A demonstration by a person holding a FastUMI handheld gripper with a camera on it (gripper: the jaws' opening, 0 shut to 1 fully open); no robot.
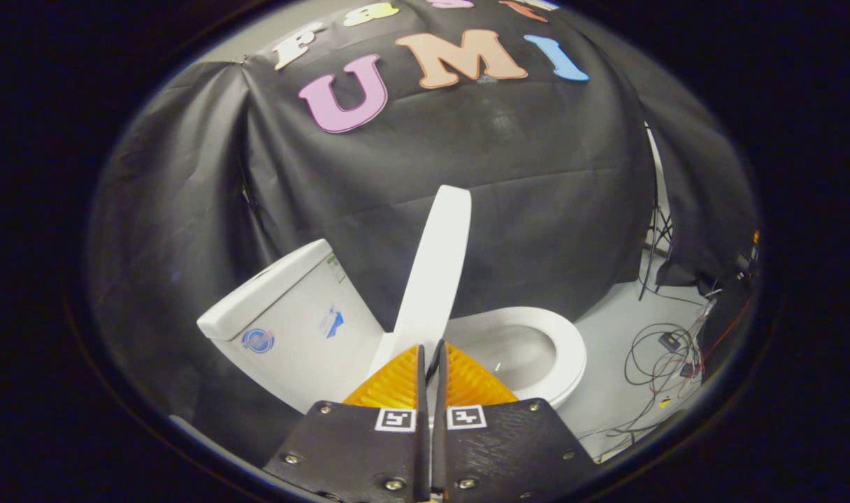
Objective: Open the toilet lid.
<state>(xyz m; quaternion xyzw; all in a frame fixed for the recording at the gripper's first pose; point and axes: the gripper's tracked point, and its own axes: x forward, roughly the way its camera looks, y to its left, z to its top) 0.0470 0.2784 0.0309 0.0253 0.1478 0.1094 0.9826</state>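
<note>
A: Well, what's the toilet lid [435,265] like?

B: One long, smooth, glossy white oval, raised nearly upright and seen edge-on, rising just beyond the fingertips. Beside it, one white ceramic tank [292,314] with a flat cover and two small blue stickers on its side.

A: And the seat?

B: One rounded white ring, the toilet seat [561,349], lying flat over the bowl, next to the lid's base.

A: The gripper [430,349]?

B: Its two ridged, wedge-shaped fingers [397,381] are pressed nearly together, with a thin slit between them. Whether they pinch the lid's lower edge, I cannot tell.

A: Anything else?

B: A tangle of thin cables [666,356] on the pale floor [621,314].
</note>
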